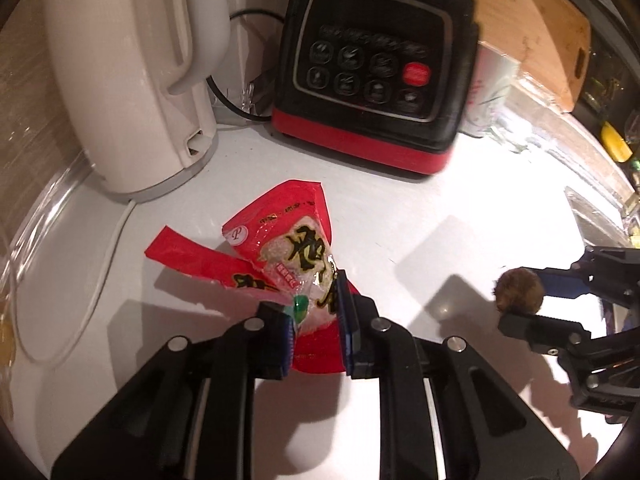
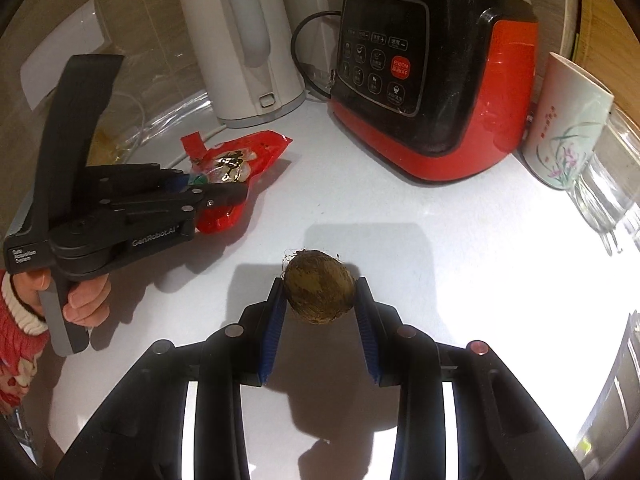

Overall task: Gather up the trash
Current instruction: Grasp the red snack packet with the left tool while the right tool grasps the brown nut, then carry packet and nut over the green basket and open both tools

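Nearest to you, your right gripper (image 2: 320, 300) is clamped on a small round brown fuzzy husk (image 2: 319, 286), its blue-padded fingers (image 2: 274, 332) pressing both sides of it. The husk hangs clear above the glossy white worktop (image 2: 400, 216) and throws a shadow onto the surface beneath. In the left wrist view the same husk (image 1: 519, 290) shows at the right, pinched between the black tips of that gripper (image 1: 524, 296).

Your left gripper (image 1: 314, 312) is closed on a crumpled red plastic snack wrapper with black characters and a clear window (image 1: 280, 248). The pads bite the wrapper's near end, while its torn far end spreads out beyond the fingertips. Whether that far end touches the worktop (image 1: 400, 220), you cannot tell. From the right wrist view the left gripper (image 2: 236, 196) reaches in from the left, with the wrapper (image 2: 236, 160) caught at its tip. Your hand (image 2: 80, 300), in a red and white knitted sleeve (image 2: 20, 332), wraps the gripper's handle.

Farther back, toward the worktop's rear edge, a white electric kettle (image 2: 244, 40) stands on its base at the left, a white cord (image 1: 100, 272) trailing from it. Just beside it to the right stands a black and red blender base with a button panel (image 2: 432, 80). At the right rear a white mug with a painted flower (image 2: 568, 124) stands close to the blender base, with a clear glass (image 2: 608, 192) just beside it.
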A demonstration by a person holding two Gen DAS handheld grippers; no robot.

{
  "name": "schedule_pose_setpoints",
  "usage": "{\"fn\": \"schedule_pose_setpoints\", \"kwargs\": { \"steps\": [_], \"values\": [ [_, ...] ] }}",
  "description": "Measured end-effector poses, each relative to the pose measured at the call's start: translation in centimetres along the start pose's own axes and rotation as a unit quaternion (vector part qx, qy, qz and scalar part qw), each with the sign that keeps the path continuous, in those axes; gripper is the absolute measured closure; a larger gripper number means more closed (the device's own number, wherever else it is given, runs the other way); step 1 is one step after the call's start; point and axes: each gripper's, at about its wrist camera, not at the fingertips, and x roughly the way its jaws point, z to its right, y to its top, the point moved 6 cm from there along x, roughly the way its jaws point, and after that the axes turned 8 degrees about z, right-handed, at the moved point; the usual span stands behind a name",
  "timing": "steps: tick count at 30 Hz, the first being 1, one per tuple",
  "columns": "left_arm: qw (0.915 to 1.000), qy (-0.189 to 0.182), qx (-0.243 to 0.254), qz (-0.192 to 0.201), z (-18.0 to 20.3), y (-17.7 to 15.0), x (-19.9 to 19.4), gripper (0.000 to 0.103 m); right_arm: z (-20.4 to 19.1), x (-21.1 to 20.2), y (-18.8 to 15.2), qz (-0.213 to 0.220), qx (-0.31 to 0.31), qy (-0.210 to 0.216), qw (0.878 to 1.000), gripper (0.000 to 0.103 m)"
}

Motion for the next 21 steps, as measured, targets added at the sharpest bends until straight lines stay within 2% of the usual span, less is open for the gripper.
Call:
{"fn": "schedule_pose_setpoints", "kwargs": {
  "steps": [10,17,21],
  "values": [
    [0.9996,-0.013,-0.02,0.015,3.4,-4.4,-8.3,0.085,-3.9,-6.6,-4.7,0.015,0.024,-0.002,1.0,0.068],
    [0.9993,0.007,-0.026,0.025,6.3,-8.8,-15.9,0.085,-7.3,-12.5,-8.6,0.034,0.034,0.018,0.999,0.068],
    [0.9988,0.022,-0.033,0.03,8.4,-12.4,-20.6,0.085,-9.7,-16.9,-12.1,0.042,0.026,0.032,0.998,0.068]
  ]
}}
